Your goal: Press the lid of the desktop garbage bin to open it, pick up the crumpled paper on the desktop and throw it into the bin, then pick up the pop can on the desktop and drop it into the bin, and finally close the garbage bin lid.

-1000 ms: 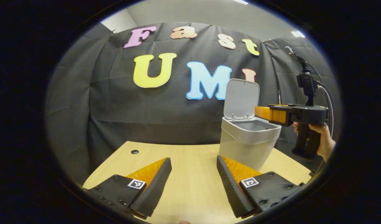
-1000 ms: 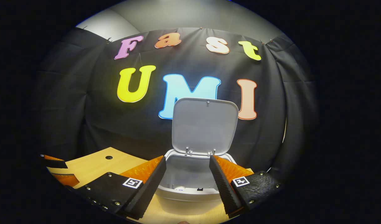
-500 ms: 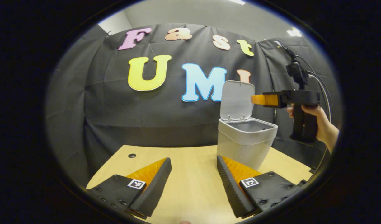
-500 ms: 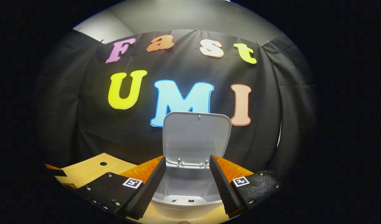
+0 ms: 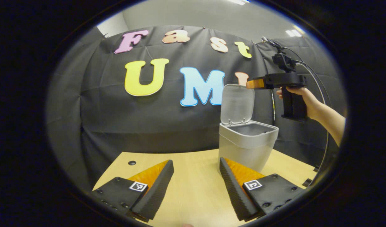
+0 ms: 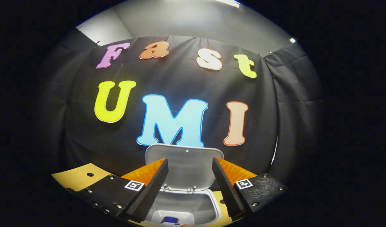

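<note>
Hovering above the bin [image 6: 186, 214], right gripper [image 6: 190, 189] jaws apart, upright lid [image 6: 185, 164] sitting between them at twelve o'clock. Idling over the table [image 5: 193, 189], left gripper [image 5: 196, 186] jaws apart, bin at one o'clock.

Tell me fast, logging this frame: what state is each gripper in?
Left gripper: open, holding nothing, low over the table.
Right gripper: open, holding nothing, above the bin with its lid up.
</note>
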Demonstrator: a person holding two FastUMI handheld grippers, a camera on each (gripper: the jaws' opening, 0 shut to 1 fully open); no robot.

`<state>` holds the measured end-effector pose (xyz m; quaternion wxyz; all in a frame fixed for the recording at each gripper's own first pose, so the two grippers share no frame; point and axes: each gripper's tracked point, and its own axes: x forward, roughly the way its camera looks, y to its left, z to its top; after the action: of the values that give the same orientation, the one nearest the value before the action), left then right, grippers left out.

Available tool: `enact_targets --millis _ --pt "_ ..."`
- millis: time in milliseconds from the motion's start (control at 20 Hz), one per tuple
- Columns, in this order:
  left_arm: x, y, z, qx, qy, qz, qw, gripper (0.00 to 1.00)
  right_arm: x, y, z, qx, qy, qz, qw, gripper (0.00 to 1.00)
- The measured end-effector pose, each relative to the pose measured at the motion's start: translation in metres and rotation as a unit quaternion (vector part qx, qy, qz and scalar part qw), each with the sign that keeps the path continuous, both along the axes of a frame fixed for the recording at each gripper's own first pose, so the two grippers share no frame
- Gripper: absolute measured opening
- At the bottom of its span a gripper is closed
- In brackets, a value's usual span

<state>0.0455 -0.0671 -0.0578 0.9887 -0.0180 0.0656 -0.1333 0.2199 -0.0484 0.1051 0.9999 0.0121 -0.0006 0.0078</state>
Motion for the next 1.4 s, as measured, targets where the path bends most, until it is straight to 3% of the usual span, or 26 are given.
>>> enact_targets --millis 250,300,350,550,600,650,800,850,1000,1050,1100,1150,1400 --pt "0.007 -0.005 -0.002 -0.023 0.004 0.022 0.999 0.95 0.025 0.005 0.020 -0.007 -0.021 0.009 1.000 0.90" --pt "0.008 -0.005 -0.003 -0.025 0.006 0.026 0.999 1.00 0.029 0.006 0.024 -0.001 -0.026 0.010 1.000 0.89" --pt "0.008 -0.003 -0.005 -0.025 0.006 0.031 0.999 0.95 0.034 0.006 0.027 0.003 -0.028 0.010 1.000 0.89" --pt "0.012 0.008 -0.004 -0.030 0.006 0.052 0.998 0.95 0.052 0.003 0.033 0.010 -0.033 0.000 0.999 0.89" --pt "0.012 0.013 -0.003 -0.033 0.004 0.058 0.998 1.00 0.057 0.002 0.033 0.011 -0.034 -0.003 0.999 0.89" --pt "0.012 0.018 -0.002 -0.035 0.004 0.065 0.997 0.95 0.062 0.001 0.033 0.013 -0.034 -0.008 0.999 0.89" --pt "0.011 0.034 -0.004 -0.042 0.006 0.083 0.996 1.00 0.075 -0.001 0.030 0.022 -0.027 -0.018 0.999 0.89" --pt "0.010 0.039 -0.005 -0.043 0.007 0.088 0.995 0.96 0.079 -0.002 0.029 0.025 -0.024 -0.023 0.999 0.89" --pt "0.006 0.052 -0.004 -0.047 0.006 0.104 0.993 0.96 0.087 -0.005 0.026 0.034 -0.019 -0.030 0.999 0.89" --pt "0.006 0.056 -0.005 -0.048 0.005 0.108 0.993 1.00 0.089 -0.004 0.025 0.036 -0.017 -0.030 0.999 0.90" --pt "0.007 0.058 -0.005 -0.048 0.005 0.110 0.993 0.96 0.092 -0.003 0.023 0.038 -0.014 -0.028 0.999 0.89" --pt "0.005 0.060 -0.004 -0.047 0.003 0.113 0.992 1.00 0.094 -0.003 0.019 0.040 -0.006 -0.026 0.999 0.89" --pt "0.004 0.063 -0.002 -0.052 -0.001 0.116 0.992 0.96 0.097 -0.002 0.011 0.059 0.013 -0.014 0.998 0.89"
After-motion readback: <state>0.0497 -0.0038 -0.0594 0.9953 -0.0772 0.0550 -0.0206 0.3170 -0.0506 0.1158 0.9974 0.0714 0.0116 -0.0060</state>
